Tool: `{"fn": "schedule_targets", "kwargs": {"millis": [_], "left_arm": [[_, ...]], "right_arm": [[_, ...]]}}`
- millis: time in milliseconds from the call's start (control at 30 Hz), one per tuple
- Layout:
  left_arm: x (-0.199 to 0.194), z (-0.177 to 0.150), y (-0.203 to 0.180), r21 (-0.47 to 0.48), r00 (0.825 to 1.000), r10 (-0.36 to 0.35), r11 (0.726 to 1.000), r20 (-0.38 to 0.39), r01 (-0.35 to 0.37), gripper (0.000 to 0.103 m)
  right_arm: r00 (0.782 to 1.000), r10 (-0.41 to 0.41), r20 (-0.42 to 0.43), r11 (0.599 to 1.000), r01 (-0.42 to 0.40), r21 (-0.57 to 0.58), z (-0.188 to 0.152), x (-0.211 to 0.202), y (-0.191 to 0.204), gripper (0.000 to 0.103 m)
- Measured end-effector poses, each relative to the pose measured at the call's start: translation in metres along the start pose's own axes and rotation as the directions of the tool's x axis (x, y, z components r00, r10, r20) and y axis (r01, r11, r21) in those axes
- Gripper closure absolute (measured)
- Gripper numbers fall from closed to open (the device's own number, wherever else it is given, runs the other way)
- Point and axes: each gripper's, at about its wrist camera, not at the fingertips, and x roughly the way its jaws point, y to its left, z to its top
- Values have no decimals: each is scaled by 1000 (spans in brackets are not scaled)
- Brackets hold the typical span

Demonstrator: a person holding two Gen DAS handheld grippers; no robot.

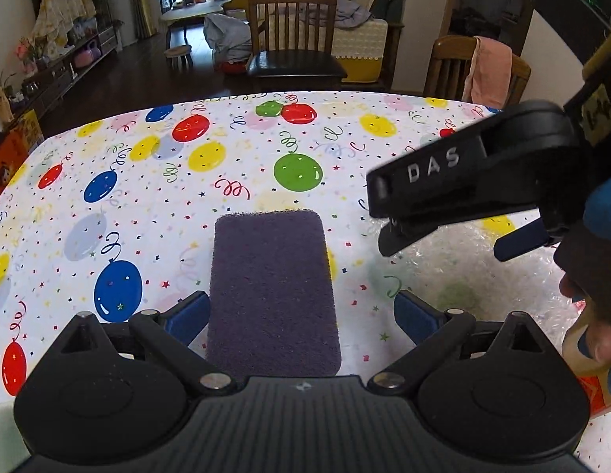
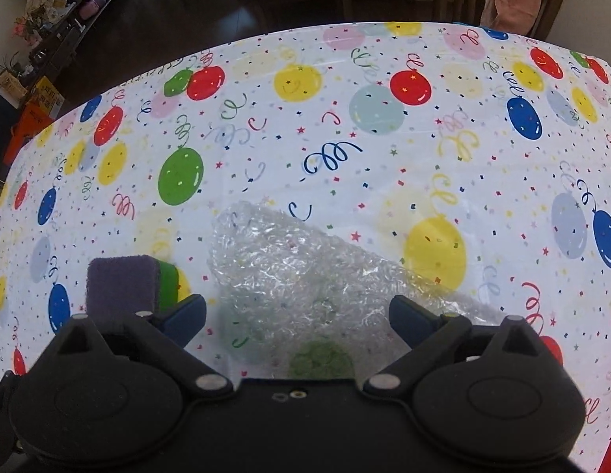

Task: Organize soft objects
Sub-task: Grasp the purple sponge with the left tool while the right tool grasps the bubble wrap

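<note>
Sponge (image 1: 273,295), purple scouring face up, flat on the balloon-print tablecloth (image 1: 148,205) of the table, lying lengthwise between the blue pads of the left claw (image 1: 301,317). Pads spread wide, one on each long side of the sponge, neither one pressing on it; whether the left pad brushes the edge cannot be told. In the right wrist view the same sponge (image 2: 122,285) at the near left, with a green foam layer showing beneath the purple top.

Further right, a crumpled sheet of clear bubble wrap (image 2: 301,276) spread on the cloth, just beside the sponge but apart from it. Right claw (image 2: 297,319) poised above the wrap, pointing steeply down, pads standing wide with the wrap below and between them and nothing pinched. From the left wrist view the same right claw (image 1: 443,238) seen side-on, hanging over the wrap (image 1: 463,268), with a person's hand (image 1: 593,315) on the handle at the far right edge.

Step in hand, as a judgement: approach for a paired pick, sponge on the left, bubble wrap on the right; neither soft thing lifted yet, so the task looks near its start. Next move likely a short descent and a closing squeeze. Sponge: compressible, so a firm pinch across the narrow width. Bubble wrap: thin, slippery and springy, so pads low enough to gather a fold, not skim the top. No bin or destination visible in either view.
</note>
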Motion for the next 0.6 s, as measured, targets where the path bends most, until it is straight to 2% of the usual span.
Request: {"fn": "schedule_targets", "kwargs": {"millis": [167, 267, 433, 500, 567, 600], "left_arm": [[2, 0, 0, 3, 1000, 2, 1000, 12, -3, 4], [1, 0, 3, -14, 1000, 2, 1000, 20, -1, 8], [-2, 1, 5, -24, 999, 24, 999, 32, -23, 25], [-3, 2, 6, -22, 999, 34, 999, 36, -34, 36], [-4, 2, 9, -31, 999, 34, 999, 41, -33, 36], [-5, 3, 11, -38, 999, 29, 999, 41, -28, 36]], "right_arm": [[1000, -25, 8, 1000, 25, -11, -4, 5, 1, 11], [998, -56, 27, 998, 56, -18, -5, 3, 2, 20], [993, -105, 49, 994, 106, -26, -8, 0, 1, 40], [991, -119, 57, 992, 121, -24, -10, -2, 0, 47], [990, -122, 66, 992, 123, -14, -12, -4, -1, 55], [991, -117, 66, 993, 117, -6, -13, -5, -2, 64]]}}
